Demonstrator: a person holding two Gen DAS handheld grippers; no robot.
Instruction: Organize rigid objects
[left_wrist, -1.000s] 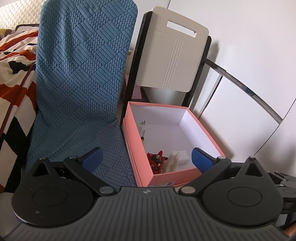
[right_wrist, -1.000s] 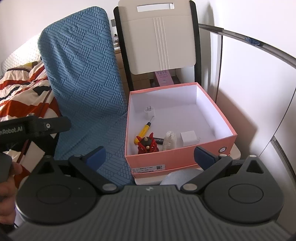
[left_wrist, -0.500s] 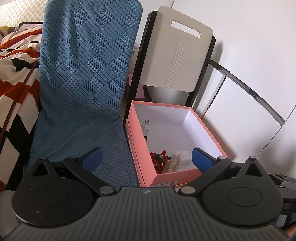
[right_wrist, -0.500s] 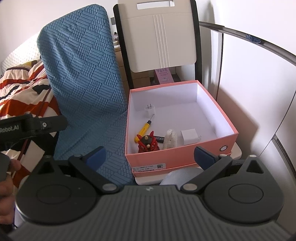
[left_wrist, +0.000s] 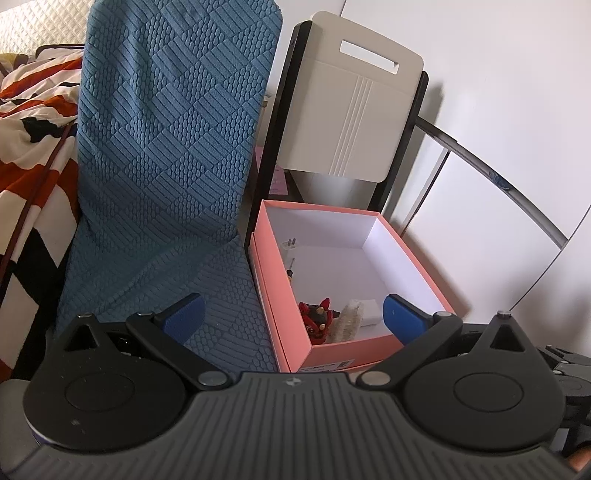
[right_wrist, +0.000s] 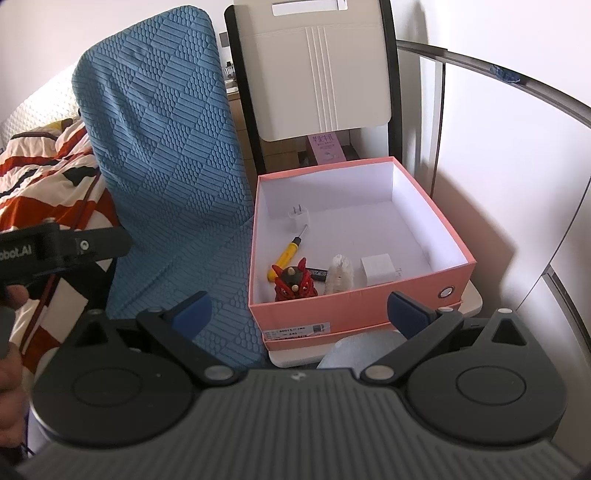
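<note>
Both the left gripper (left_wrist: 291, 312) and right gripper (right_wrist: 299, 308) hang wide-jawed and empty before the pink box (right_wrist: 354, 301), holding red figurine (right_wrist: 294, 282), yellow screwdriver (right_wrist: 286, 254), chargers; likely next: reach in, pick.

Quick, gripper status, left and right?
Left gripper: open, holding nothing, short of the pink box.
Right gripper: open, holding nothing, also short of the box.

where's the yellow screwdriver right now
In the right wrist view, the yellow screwdriver lies inside the pink box, on its left side, between the white plug and the red figurine.
</note>
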